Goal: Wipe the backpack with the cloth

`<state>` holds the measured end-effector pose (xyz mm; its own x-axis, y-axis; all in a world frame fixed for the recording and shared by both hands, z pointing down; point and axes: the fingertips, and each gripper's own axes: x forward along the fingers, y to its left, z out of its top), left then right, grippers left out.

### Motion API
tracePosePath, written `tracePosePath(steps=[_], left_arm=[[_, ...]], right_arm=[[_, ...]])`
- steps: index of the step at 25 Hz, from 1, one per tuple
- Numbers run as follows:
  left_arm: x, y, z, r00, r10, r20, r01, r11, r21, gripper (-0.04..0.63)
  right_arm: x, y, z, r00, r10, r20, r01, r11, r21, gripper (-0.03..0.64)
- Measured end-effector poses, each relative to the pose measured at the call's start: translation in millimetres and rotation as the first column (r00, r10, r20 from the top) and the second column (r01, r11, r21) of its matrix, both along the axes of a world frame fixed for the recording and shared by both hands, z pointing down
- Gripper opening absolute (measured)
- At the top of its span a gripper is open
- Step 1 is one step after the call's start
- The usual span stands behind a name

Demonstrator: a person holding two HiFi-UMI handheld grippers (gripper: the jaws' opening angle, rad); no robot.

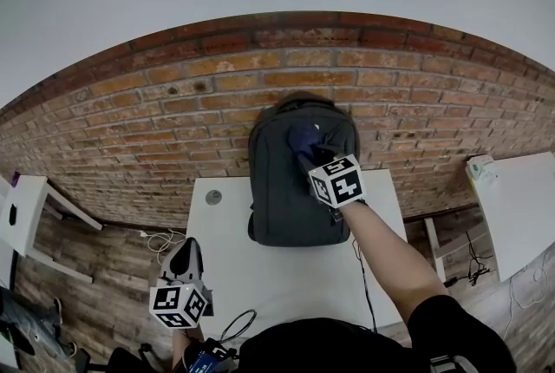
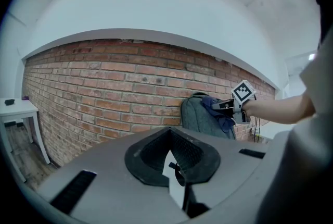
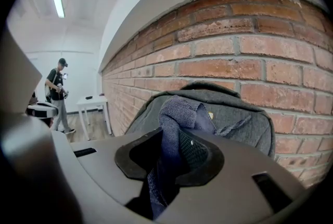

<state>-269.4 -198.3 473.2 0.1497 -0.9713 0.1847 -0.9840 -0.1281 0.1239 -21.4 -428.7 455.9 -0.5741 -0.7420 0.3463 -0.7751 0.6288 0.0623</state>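
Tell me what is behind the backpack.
A red brick wall rises directly behind the backpack, which stands upright on the white table. The backpack covers the stretch of wall behind it, so whether it touches the bricks cannot be seen.

The dark blue woven cloth (image 3: 174,119) runs down between the fingers of the right gripper (image 3: 169,158), and its lower end is hidden behind the gripper body. Past the fingertips it covers part of the grey fabric backpack (image 3: 244,124). Far left of the fingers, a standing person (image 3: 58,92) is too small to detail.
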Motion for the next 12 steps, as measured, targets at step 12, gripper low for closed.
tracePosePath(steps=[12], left_arm=[[10,-7,0,1.0,0.023,-0.007,-0.023,1.0,0.01,-0.006]], right_arm=[[5,41,40,1.0,-0.012,-0.009,0.011,0.999,-0.041,0.087]])
